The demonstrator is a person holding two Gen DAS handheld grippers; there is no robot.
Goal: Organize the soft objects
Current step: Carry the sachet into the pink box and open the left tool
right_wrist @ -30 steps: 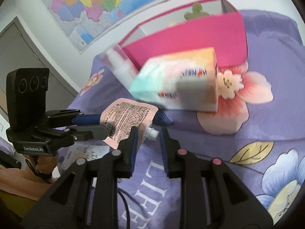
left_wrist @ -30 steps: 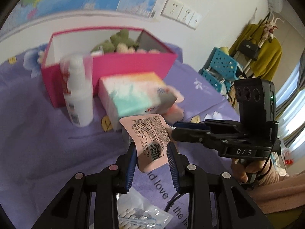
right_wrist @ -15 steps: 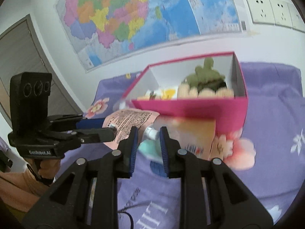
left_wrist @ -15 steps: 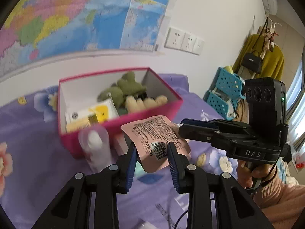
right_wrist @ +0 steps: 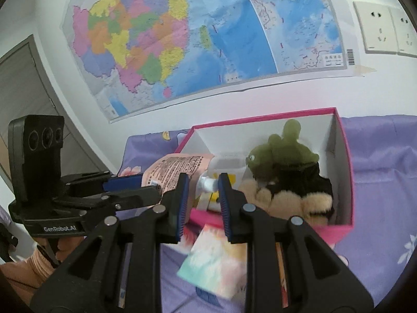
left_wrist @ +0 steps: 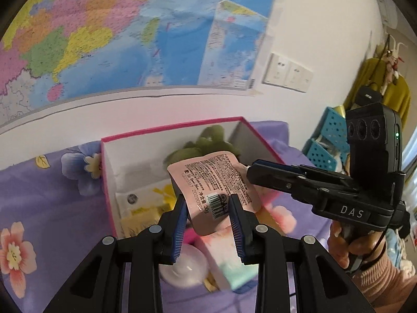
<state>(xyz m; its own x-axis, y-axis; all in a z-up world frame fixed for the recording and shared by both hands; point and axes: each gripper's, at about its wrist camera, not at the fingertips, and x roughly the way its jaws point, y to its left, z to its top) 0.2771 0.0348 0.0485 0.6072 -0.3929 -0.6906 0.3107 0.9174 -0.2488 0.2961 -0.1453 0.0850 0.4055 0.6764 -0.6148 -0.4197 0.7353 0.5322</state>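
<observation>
While my left tongs pinch the pink pouch over the pink box, my right tongs clamp its white cap.

"30g" on pink pouch; "DAS" on right claw

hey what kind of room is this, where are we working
Most likely a bedroom at home. The pink box sits on a purple floral bedsheet, a big wall map hangs behind it, and clothes and a bag hang on a rack.
</observation>
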